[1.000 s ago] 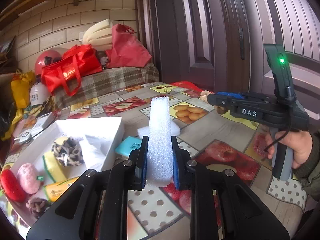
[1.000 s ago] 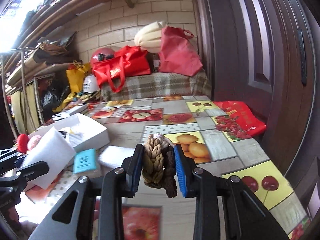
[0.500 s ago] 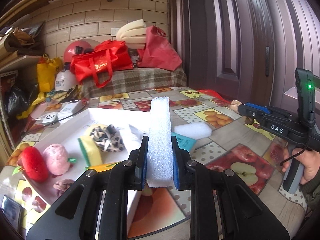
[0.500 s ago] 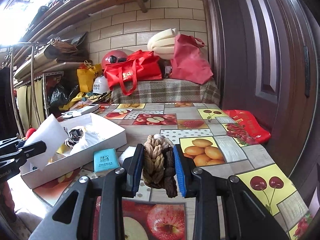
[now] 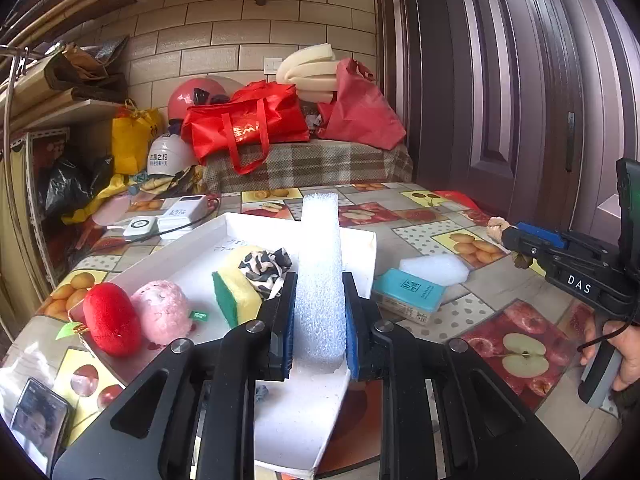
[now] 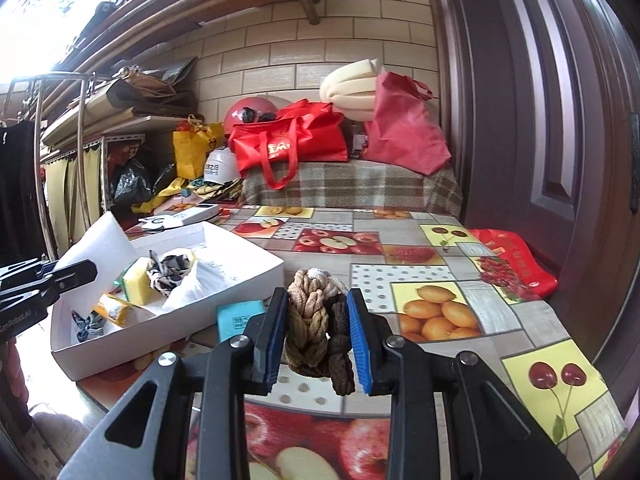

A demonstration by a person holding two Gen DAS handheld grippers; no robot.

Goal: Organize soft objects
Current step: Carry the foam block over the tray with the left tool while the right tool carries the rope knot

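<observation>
My left gripper (image 5: 319,322) clamps the white foam strip (image 5: 319,264) upright at frame centre, above the white box (image 5: 172,256), presumably for deposit. My right gripper (image 6: 318,340) grips braided hair ties (image 6: 316,328), awaiting its turn.

The bench (image 6: 460,280) wears a fruit-print cloth — a white box (image 6: 224,280) sits on it, a teal packet (image 6: 234,318) and white sponge (image 5: 434,269) just beside the box, a red bag (image 6: 514,264) well apart.

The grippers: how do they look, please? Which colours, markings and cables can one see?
Both are black with blue pads and silver screws. The right gripper has "DAS" in white, a grey handle, a thin black cable and an upright part with a green light. The left gripper has faint white lettering.
</observation>
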